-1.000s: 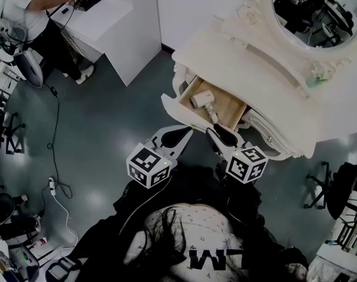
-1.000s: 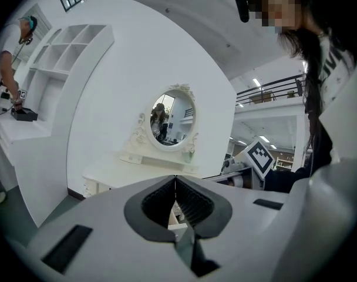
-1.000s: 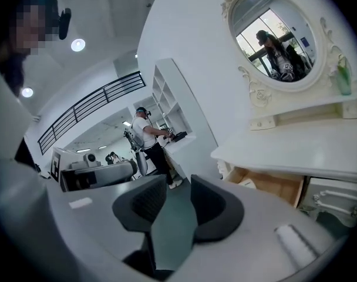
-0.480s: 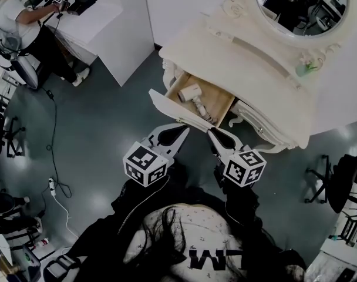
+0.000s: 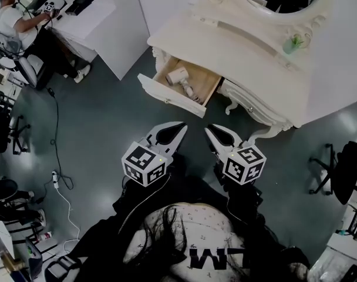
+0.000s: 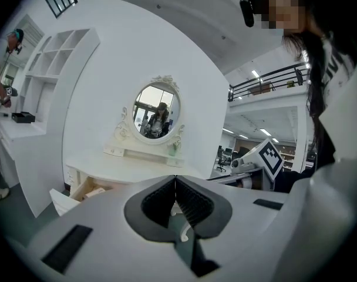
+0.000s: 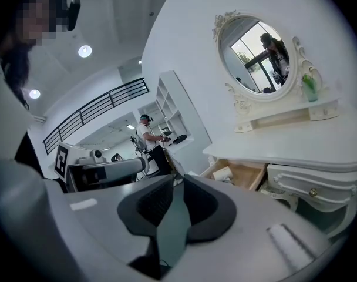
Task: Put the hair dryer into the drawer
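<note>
Cream dressing table, drawer open, front edge jutting over grey floor; hair dryer lies inside. Left gripper and right gripper well short of drawer, bare floor between; both jaw pairs pressed together, empty.

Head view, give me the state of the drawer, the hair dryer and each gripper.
Drawer, open, pulled out of the vanity.
Hair dryer, lying inside the drawer.
Left gripper, shut, empty, short of the drawer.
Right gripper, shut, empty, short of the drawer.
</note>
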Action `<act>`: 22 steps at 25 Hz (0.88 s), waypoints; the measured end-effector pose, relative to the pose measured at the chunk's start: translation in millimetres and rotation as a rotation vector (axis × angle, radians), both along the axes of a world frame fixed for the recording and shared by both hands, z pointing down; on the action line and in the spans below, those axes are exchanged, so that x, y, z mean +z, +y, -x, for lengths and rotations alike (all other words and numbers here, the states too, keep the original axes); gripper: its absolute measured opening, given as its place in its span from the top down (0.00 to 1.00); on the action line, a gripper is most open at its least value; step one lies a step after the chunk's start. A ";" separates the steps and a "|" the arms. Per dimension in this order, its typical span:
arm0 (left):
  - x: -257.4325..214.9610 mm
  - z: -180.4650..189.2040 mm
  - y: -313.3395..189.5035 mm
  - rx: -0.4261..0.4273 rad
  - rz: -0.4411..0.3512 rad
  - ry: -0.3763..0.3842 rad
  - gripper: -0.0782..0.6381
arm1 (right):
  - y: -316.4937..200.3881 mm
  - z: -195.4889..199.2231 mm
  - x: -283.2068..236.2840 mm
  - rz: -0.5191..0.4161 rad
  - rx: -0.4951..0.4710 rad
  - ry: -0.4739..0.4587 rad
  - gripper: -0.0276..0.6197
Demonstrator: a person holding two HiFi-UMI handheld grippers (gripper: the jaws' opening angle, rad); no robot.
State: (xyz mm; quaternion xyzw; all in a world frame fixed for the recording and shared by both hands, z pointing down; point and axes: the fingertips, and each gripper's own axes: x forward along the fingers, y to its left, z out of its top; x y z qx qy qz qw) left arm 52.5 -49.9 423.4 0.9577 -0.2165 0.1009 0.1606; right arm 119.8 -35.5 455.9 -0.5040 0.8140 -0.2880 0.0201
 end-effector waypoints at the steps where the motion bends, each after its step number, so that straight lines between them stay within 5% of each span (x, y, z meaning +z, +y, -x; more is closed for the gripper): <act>1: 1.0 -2.7 9.8 -0.003 0.000 -0.002 0.89 | 10.1 -2.2 0.6 0.000 -0.002 -0.003 0.86; 12: 10.6 -32.0 105.5 0.017 0.009 -0.049 0.89 | 89.6 -21.8 1.8 -0.022 -0.017 -0.033 0.86; 22: 1.7 -24.1 118.5 0.007 -0.015 -0.077 0.89 | 110.1 -3.4 -5.3 -0.055 -0.047 -0.043 0.86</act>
